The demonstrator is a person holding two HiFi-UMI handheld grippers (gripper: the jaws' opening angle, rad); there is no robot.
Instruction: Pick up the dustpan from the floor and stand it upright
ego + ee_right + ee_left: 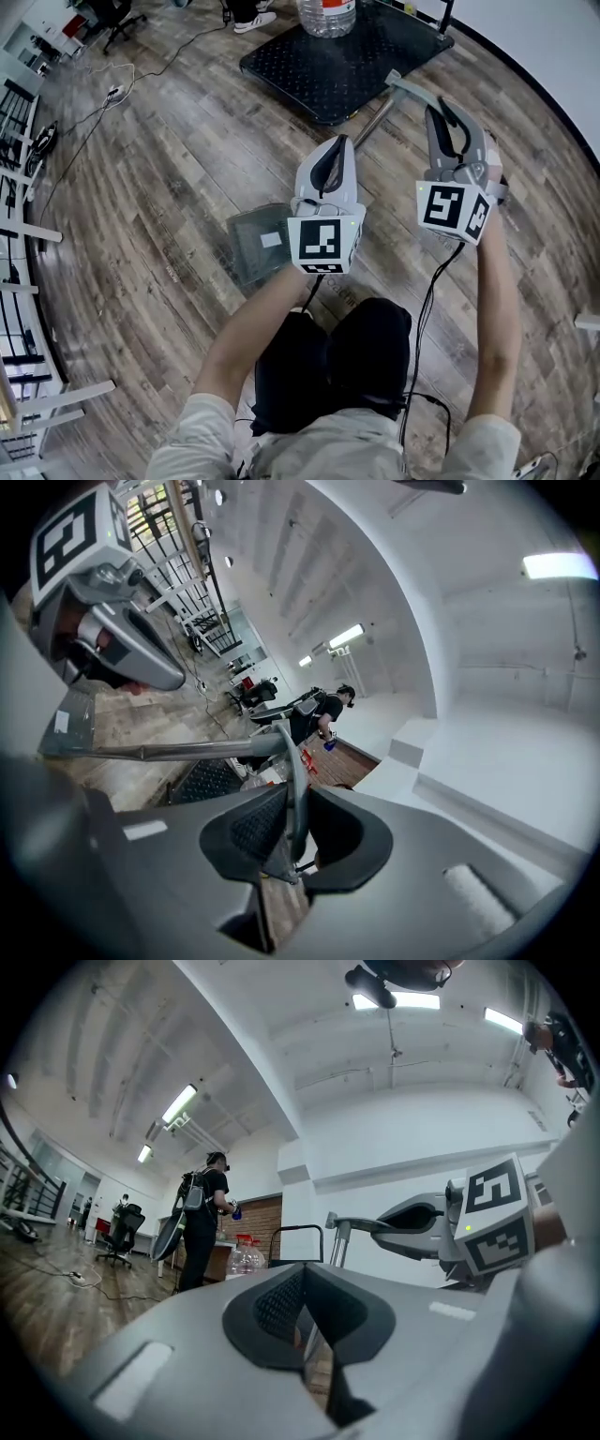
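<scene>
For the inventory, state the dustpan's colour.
The dustpan is translucent grey with a white label; head view shows it best.

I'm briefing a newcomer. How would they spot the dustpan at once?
Find the black platform cart on the wood floor. Slanting from its near edge is the dustpan: grey pan, long metal pole. Unlike the cart's water bottle, it is clamped in the right claw.

Wood-plank floor (141,187); white walls (394,1129) — ceiling strip-lights (178,1102).
</scene>
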